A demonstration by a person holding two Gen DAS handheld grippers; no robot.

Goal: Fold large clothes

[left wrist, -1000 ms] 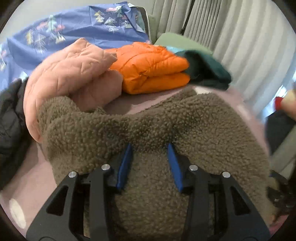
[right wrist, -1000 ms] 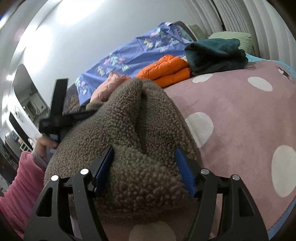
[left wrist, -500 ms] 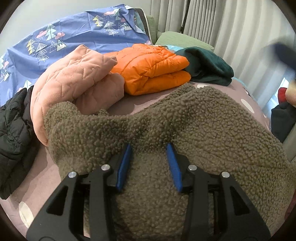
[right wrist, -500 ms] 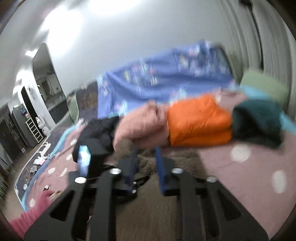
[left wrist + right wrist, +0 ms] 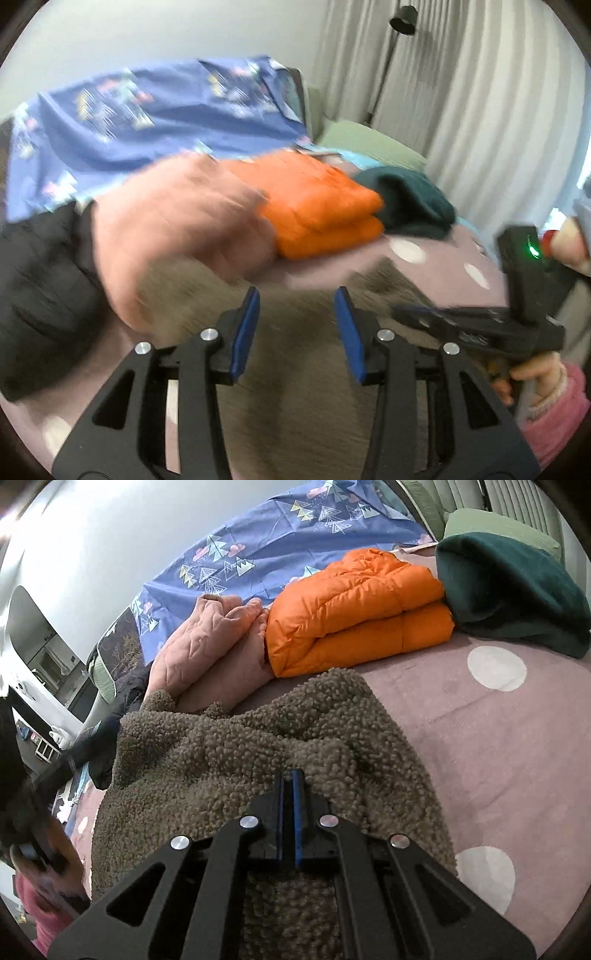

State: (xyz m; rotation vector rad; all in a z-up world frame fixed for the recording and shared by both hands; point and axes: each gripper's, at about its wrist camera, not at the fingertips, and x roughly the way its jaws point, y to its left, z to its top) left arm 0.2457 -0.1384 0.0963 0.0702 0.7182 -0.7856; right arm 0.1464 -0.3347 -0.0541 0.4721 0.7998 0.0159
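A brown fleece jacket (image 5: 221,757) lies bunched on the mauve dotted bedspread (image 5: 498,738). My right gripper (image 5: 291,775) is shut, its tips pressed into the fleece near its top fold. No fabric shows between the pads. In the blurred left wrist view the same right gripper (image 5: 397,310) reaches in from the right, held by a hand in a pink sleeve (image 5: 554,417). My left gripper (image 5: 295,317) hovers over the fleece (image 5: 295,406) with its jaws apart and nothing between the blue pads (image 5: 243,332).
Behind the fleece lie a pink quilted jacket (image 5: 207,646), a folded orange down jacket (image 5: 354,605) and a dark green garment (image 5: 517,590). A black jacket (image 5: 37,295) sits at the left. A blue patterned sheet (image 5: 277,546) covers the back; curtains (image 5: 498,110) hang on the right.
The right gripper let go of the bunched fleece, shut in the air and swung across onto the fleece. The left gripper lifted off the fleece and tilted upward.
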